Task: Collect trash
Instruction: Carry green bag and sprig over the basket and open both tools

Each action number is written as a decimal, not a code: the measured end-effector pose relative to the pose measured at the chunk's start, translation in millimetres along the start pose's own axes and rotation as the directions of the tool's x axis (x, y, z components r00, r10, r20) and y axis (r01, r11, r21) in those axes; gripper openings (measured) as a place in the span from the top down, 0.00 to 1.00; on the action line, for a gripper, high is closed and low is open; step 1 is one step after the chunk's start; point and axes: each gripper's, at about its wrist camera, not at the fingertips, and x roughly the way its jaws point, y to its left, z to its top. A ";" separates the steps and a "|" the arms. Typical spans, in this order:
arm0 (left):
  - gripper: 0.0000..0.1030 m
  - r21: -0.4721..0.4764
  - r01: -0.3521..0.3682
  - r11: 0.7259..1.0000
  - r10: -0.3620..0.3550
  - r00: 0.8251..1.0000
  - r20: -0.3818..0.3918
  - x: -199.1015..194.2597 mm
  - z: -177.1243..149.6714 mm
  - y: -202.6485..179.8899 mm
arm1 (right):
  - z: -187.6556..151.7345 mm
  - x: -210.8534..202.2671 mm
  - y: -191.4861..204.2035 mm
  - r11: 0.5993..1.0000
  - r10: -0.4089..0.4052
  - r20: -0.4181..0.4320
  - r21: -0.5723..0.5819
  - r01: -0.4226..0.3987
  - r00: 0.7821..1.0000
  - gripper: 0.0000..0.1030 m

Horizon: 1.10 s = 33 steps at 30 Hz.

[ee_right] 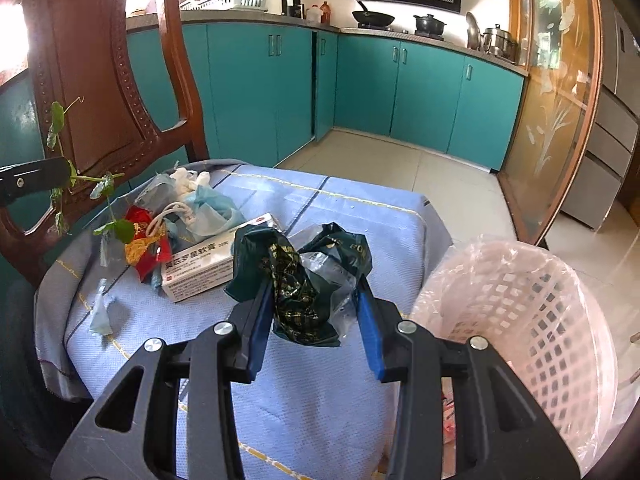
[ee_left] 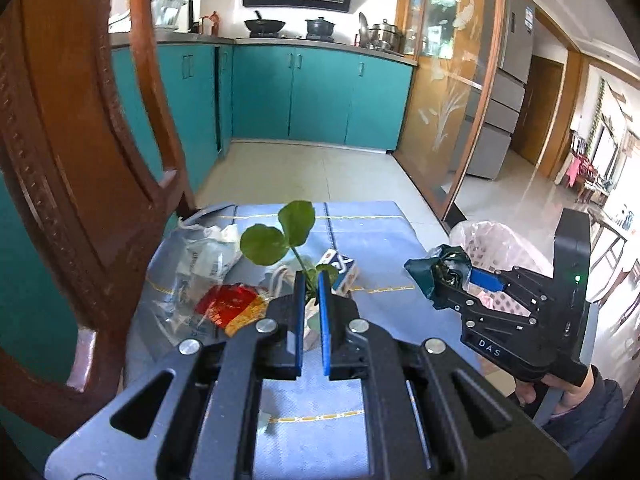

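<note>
1. My left gripper [ee_left: 311, 280] tips down over the surface [ee_left: 360, 232]. Its fingers [ee_left: 325, 304] are pinched tight on the thin stem of a green leafy sprig [ee_left: 276, 236].
2. My right gripper [ee_right: 316, 304] also tips down. Its fingers [ee_right: 370, 320] are partly open and squeeze a crumpled dark green wrapper [ee_right: 288, 276] with clear plastic in it.
3. The wrapper is up off the blue cloth, near the right edge of the surface, just beside the pink bin [ee_right: 516, 304]. The bin has a plastic bag in it and its top is open.
4. More trash lies on the cloth: a white medicine box [ee_right: 200, 268], a red and gold packet [ee_right: 140, 248], and a heap of bags and a blue face mask [ee_right: 208, 208].
5. A brown wooden chair [ee_left: 80, 140] stands close on the left.
</note>
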 end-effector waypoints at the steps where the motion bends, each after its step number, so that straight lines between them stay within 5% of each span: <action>1: 0.93 0.009 0.004 1.000 -0.004 1.000 0.001 0.9 -0.9 -3.0 | -0.3 -3.0 -2.9 1.000 -0.018 0.009 0.000 0.018 1.000 0.61; 8: 0.93 0.067 0.111 0.992 -0.109 0.994 -0.023 23.3 7.7 -49.9 | -6.5 -40.5 -69.2 0.979 -0.140 0.079 0.159 0.126 0.987 0.61; 14: 0.93 0.152 0.232 0.961 -0.231 0.973 -0.028 34.3 18.1 -110.6 | -30.2 -74.9 -136.9 0.904 -0.286 0.082 0.355 0.240 0.955 0.61; 24: 0.93 0.255 0.356 0.899 -0.340 0.934 -0.105 75.1 9.9 -198.1 | -55.9 -82.3 -163.4 0.856 -0.343 0.022 0.419 0.302 0.939 0.61; 30: 0.93 0.239 0.421 0.875 -0.385 0.905 -0.182 109.6 5.8 -224.5 | -58.2 -76.6 -169.1 0.844 -0.357 -0.019 0.423 0.331 0.934 0.61; 32: 0.84 0.229 0.435 0.871 -0.397 0.897 -0.194 118.8 5.3 -228.3 | -58.2 -72.7 -171.0 0.836 -0.356 -0.036 0.434 0.335 0.934 0.61; 33: 0.68 0.227 0.436 0.871 -0.398 0.897 -0.193 120.7 5.0 -228.9 | -57.7 -71.0 -172.3 0.834 -0.356 -0.043 0.437 0.338 0.934 0.61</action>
